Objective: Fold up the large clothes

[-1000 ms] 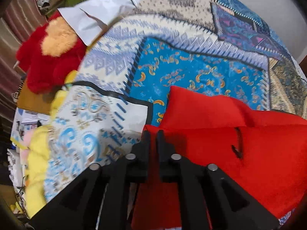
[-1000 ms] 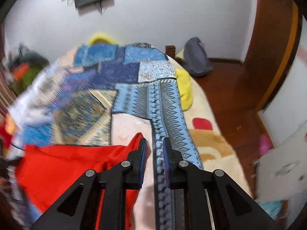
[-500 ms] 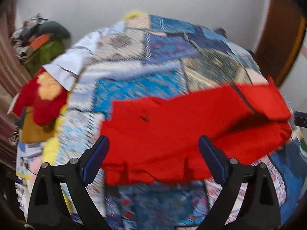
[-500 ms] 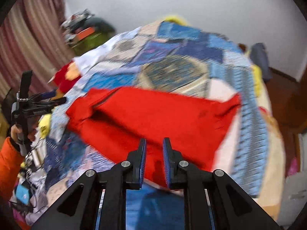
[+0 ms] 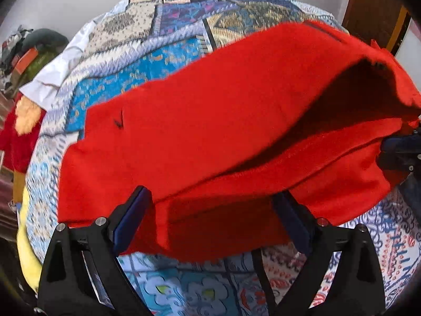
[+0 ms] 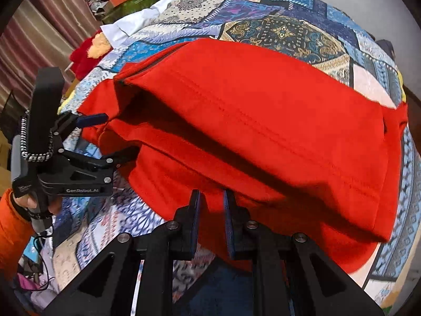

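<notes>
Patchwork bedspread (image 5: pixel 168 60) in blues, creams and golds covers the bed under you, with a white wall behind it and striped curtains (image 6: pixel 52 23) off to one side. On that spread lies the big red garment (image 5: pixel 210 131), folded over on itself so its upper layer arches above the lower one and leaves a dark pocket between them; it stretches across the middle of the bed toward the near edge. Beside the bed, past the spread's far side, you can see a red and orange plush heap (image 5: pixel 23 121) and a white cloth (image 6: pixel 126 26). Your left gripper (image 5: pixel 210 218) has its fingers spread wide, the garment's near hem lying between them without either pad pressing on it. Your right gripper (image 6: pixel 210 221) has its fingers drawn close together, pinching the red fabric's near edge. An orange sleeve (image 6: pixel 10 237) shows at your left hand (image 6: pixel 31 202).
</notes>
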### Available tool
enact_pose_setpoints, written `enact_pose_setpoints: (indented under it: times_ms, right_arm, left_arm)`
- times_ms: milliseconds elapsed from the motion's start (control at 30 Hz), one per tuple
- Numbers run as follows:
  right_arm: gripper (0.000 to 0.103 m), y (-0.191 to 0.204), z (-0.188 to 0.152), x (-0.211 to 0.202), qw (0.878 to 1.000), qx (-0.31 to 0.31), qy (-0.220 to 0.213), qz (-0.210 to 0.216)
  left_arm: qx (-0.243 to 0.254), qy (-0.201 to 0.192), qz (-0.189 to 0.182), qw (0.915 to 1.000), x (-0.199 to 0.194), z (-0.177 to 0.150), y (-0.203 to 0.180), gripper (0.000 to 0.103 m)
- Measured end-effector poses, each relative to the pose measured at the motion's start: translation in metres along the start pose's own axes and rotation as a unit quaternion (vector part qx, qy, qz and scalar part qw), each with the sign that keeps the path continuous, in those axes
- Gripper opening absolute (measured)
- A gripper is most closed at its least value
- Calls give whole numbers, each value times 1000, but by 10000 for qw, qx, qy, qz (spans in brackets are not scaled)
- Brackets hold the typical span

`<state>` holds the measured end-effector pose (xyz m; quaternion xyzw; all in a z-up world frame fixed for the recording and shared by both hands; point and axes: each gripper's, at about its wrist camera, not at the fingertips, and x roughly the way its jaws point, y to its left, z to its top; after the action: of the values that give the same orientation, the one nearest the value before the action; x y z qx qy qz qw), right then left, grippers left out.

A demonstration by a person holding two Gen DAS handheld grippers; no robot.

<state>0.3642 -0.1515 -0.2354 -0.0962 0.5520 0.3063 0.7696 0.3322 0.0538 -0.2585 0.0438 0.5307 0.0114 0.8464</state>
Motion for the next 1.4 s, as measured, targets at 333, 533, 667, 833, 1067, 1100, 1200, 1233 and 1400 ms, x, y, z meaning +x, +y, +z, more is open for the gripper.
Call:
enact_pose_setpoints:
  times_ms: [333,533,667,833,1067,1100,1200,1233,1400]
  right_arm:
    - [12,-29,43,-23,9991,104,-314,265]
    - [12,-60,89,-7,9985,-54,-379,-380]
    - [12,-70,123,-11,9923,59,-839,-911]
    - [12,-70,146,-50,9747,208,-1683,-1456]
    - [12,-66,135,-71,9814,160,-1657,-961]
    - [12,-63,130,-64,9848,124,-1498,-871]
    - [12,-47,110,-31,9921,-55,-935,-834]
    - [12,-42,103,-18,9935,-142,-734,-858]
    - [12,-28,68,35,9839,-582,-147,-1686]
  left_arm:
    - [27,-221,523,9984,-3,46,54,97]
    - [-214,64,917,9955,30,101,94,97]
    - [-457,-75,1145,9923,34,148,111,97]
    - [-689,-665,1582,9828,-3,175,128,97]
    - [-876,-924,1274,9836,-45,158,143,97]
    - [-826,-841,1115,9867,-43,149,138,97]
    - [-560,-590,653,9945,-27,128,111,97]
    - [-461,-495,471,9966,-19,120,100,97]
    - [-281,137,-161,9994,32,75,52,97]
